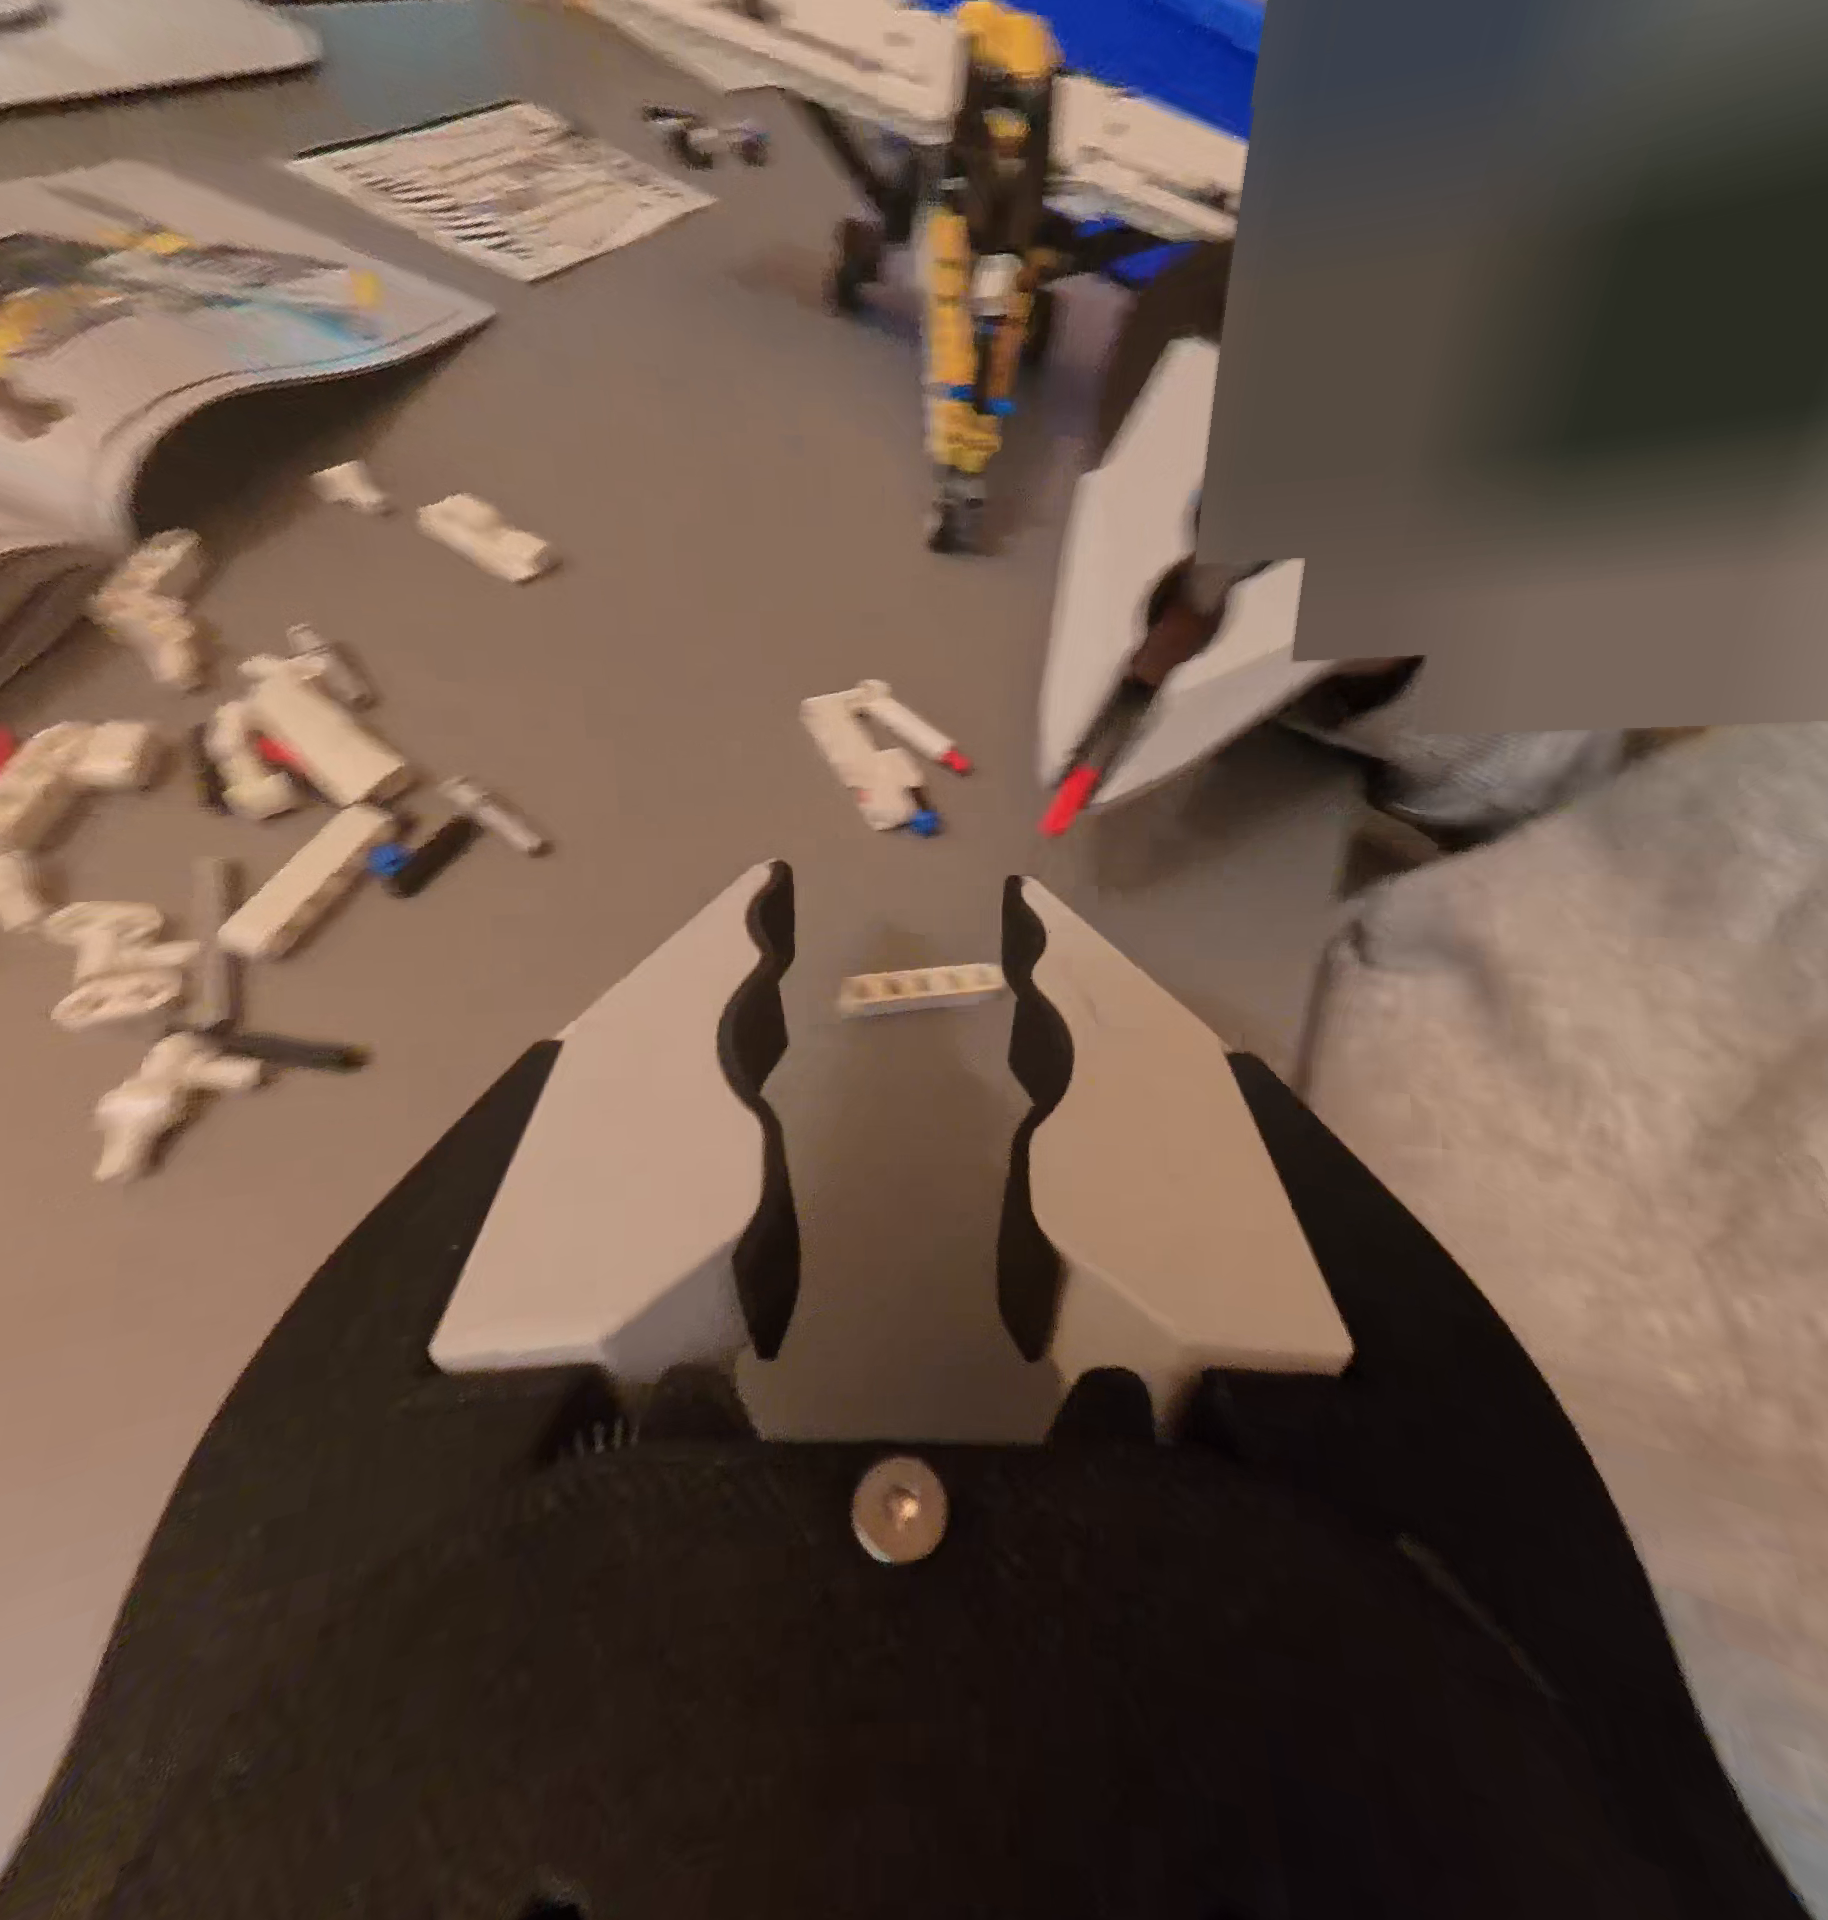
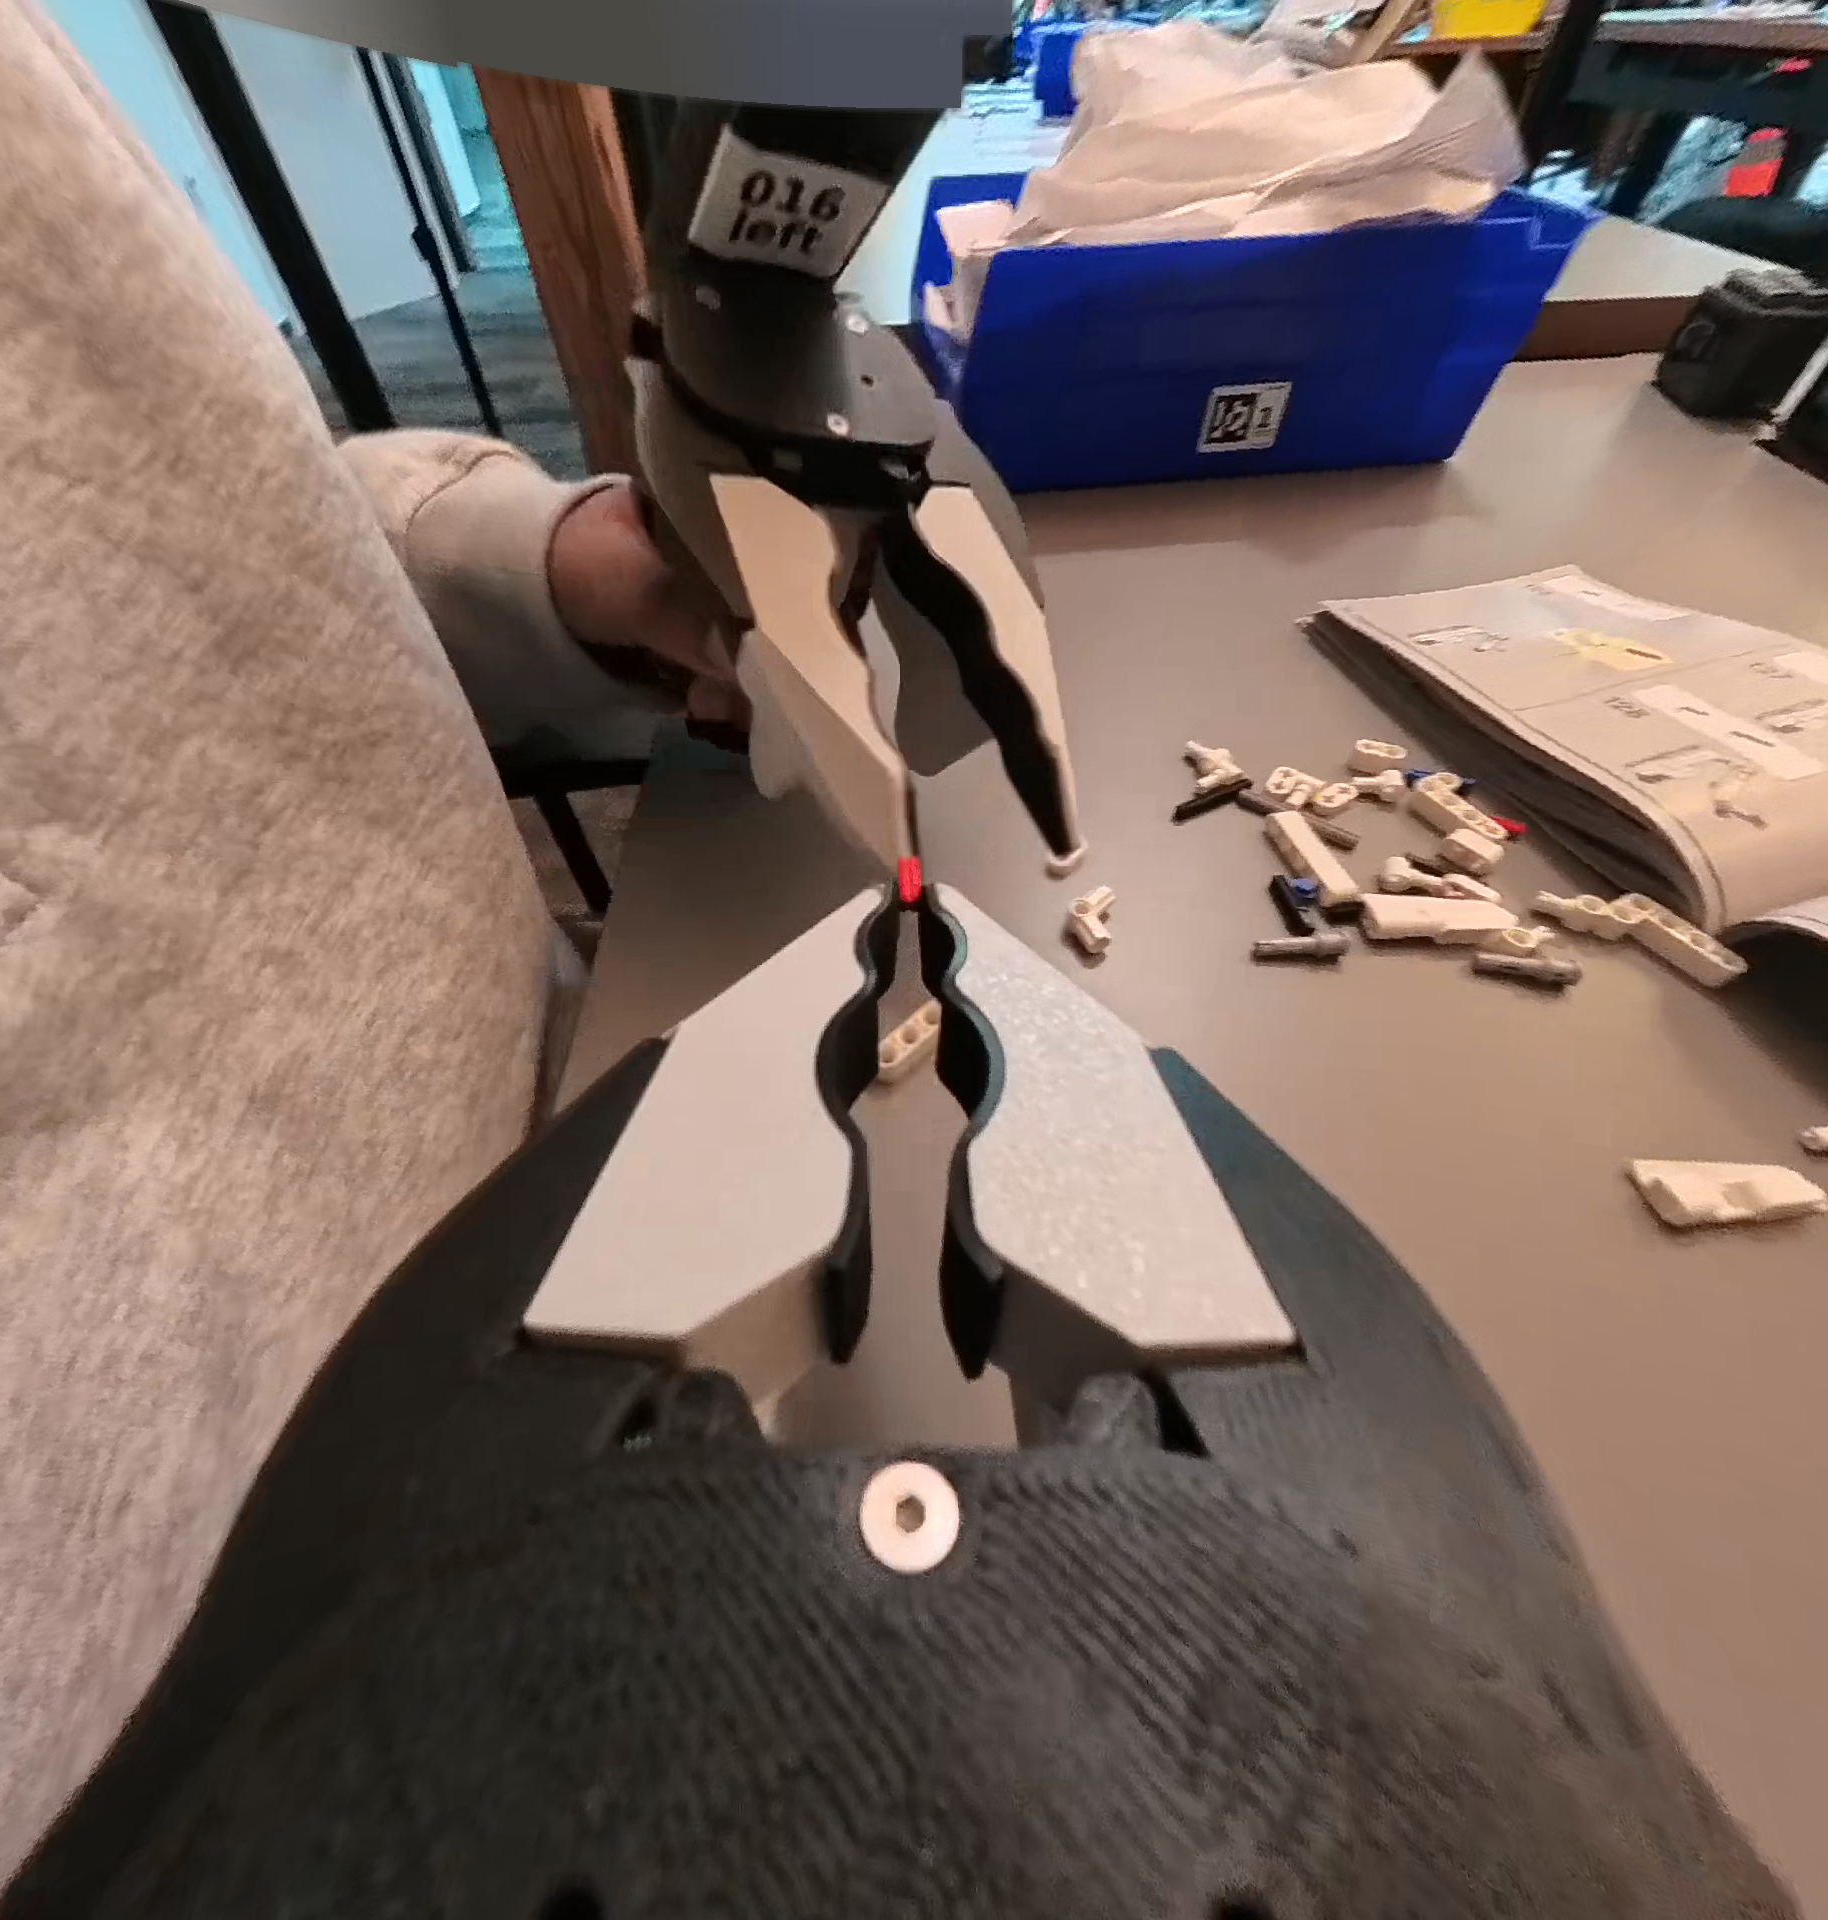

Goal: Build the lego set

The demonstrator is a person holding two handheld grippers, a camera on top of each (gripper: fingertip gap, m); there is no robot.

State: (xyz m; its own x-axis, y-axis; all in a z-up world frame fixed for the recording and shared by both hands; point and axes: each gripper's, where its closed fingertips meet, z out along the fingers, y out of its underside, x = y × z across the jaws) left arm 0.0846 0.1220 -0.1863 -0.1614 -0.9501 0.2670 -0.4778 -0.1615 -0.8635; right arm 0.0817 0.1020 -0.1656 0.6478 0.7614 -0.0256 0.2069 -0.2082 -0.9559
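My left gripper [image 1: 897,883] is open and empty, low over the grey table [image 1: 681,582]. A small white holed beam [image 1: 920,987] lies on the table between its fingers. My right gripper [image 2: 905,902] is shut on a short red pin [image 2: 907,876], which sticks out past its tips. The right gripper [image 1: 1092,779] and red pin [image 1: 1068,802] also show just right of my left fingertips. In the right wrist view, the open left gripper [image 2: 983,847] points down at the pin, and the white beam [image 2: 910,1039] lies below. A yellow and black model [image 1: 977,291] stands behind.
A white subassembly [image 1: 879,753] lies ahead. Loose white, black and blue pieces [image 1: 266,790] are scattered beside an open instruction booklet [image 1: 193,322]. A blue bin [image 2: 1253,343] with plastic bags stands at the back. A person's grey sleeve [image 1: 1616,1143] is at the right. Less than 4 cm separates the two grippers' tips.
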